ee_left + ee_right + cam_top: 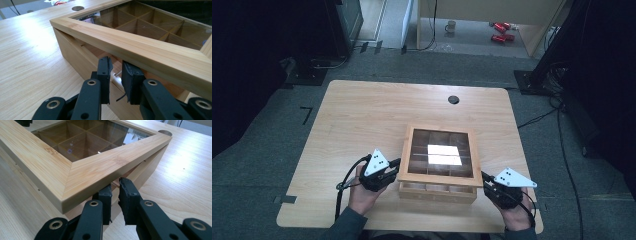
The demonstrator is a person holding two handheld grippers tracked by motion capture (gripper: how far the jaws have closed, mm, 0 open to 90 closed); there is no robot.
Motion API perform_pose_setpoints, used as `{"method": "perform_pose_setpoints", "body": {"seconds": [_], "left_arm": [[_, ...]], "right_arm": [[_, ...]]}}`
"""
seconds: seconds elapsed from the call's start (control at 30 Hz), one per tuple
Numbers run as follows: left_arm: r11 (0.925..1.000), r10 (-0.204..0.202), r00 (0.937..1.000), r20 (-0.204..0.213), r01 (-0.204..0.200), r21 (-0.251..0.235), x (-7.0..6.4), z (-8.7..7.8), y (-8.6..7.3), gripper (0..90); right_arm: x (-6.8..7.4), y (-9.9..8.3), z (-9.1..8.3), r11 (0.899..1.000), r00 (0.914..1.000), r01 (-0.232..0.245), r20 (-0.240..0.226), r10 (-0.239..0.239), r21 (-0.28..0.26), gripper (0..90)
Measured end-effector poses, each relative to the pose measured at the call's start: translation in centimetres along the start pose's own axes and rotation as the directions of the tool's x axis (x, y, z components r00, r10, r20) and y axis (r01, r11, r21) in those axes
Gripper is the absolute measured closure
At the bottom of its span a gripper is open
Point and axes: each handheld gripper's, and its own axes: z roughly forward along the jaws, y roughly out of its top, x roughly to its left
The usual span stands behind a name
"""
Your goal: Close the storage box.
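**Glass-lidded box raised at its near edge**

A square light-wood box with a glass-paned lid sits on the pale wooden table, toward its near right part. Through the pane, wooden dividers split the inside into small compartments. The lid is tilted up at the near side, with a gap between its frame and the box body below.

The left tongs reach in at the box's near left corner, held by the person's left hand. In the left gripper view, their black jaws stand slightly apart under the raised lid frame, with nothing clamped between them.

The right tongs meet the near right corner, held by the right hand. In the right gripper view, their jaws also stand a little apart, tips tucked beneath the lid's corner.

A round dark hole marks the table's far side.
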Motion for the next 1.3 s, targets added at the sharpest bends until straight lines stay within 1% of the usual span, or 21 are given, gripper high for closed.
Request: {"method": "perform_pose_setpoints", "body": {"seconds": [0.1, 0.57, 1.0, 1.3], "left_arm": [[1.0, -0.009, 1.0, 0.002, 0.009, -0.003, 0.0, 0.0, -0.1, 77.3], [0.9997, -0.023, 0.9997, -0.001, 0.023, 0.001, 0.0, 0.1, -0.7, 77.0], [0.9997, -0.023, 0.9997, -0.001, 0.023, 0.01, 0.0, 0.3, -0.9, 77.1], [0.9996, -0.027, 0.9996, -0.002, 0.027, 0.004, -0.1, 0.1, -1.1, 77.2]], "right_arm": [[0.0, -0.1, 0.0, 1.0, 1.0, 0.001, -0.001, -0.001, 0.002, 80.7], [-0.1, -0.6, 0.0, 1.0, 0.9999, -0.012, 0.009, 0.011, 0.009, 80.6], [0.0, -0.9, 0.2, 1.0, 0.9999, -0.015, 0.008, 0.015, 0.017, 80.6], [0.1, -1.0, 0.1, 1.0, 0.9998, -0.017, 0.013, 0.016, 0.015, 80.6]]}}
